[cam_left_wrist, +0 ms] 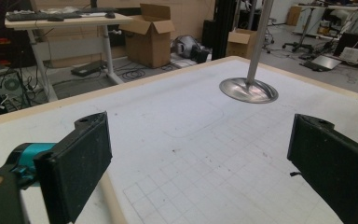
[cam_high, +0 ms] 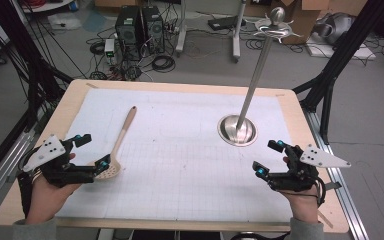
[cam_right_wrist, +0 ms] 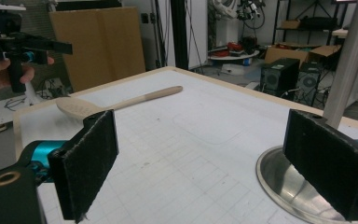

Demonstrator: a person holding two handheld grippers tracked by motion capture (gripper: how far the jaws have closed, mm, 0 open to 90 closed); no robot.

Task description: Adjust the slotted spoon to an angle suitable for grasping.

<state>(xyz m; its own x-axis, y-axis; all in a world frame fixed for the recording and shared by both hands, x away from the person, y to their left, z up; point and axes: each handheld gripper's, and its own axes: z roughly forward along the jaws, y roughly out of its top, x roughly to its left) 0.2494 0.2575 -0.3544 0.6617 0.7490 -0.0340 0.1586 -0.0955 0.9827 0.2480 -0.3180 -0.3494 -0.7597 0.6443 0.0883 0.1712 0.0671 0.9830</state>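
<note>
- Jaws on the left gripper [cam_high: 91, 151] stand wide apart and hold nothing; it sits at the near left of the table [cam_high: 190, 89], right over the slotted head of the wooden spoon [cam_high: 118, 145]. Judging from that, the spoon is the thing about to be picked up.
- Risk one: the spoon lies flat on the white mat [cam_high: 180, 150], so closing down on the broad head may only scrape it along the sheet instead of lifting it. In the left gripper view just a sliver of wood shows beside the left pad [cam_left_wrist: 77, 165], which suggests the spoon is off-centre between the jaws.
- Risk two: a grip at the head leaves the long handle, which points away toward the far edge, free to droop or swing, and the spoon could twist out.
- Right gripper [cam_high: 268, 158] jaws also stand apart and empty, at the near right, just short of the steel stand [cam_high: 237, 131]. Its right pad [cam_right_wrist: 328, 165] sits close above the round base.
- Risk three: a careless sweep of that hand could knock the base or the tall pole [cam_high: 257, 70], and the stand may tip.
- Farther off, any carry toward the hooks on top [cam_high: 275, 30] could clip the pole with the handle.
</note>
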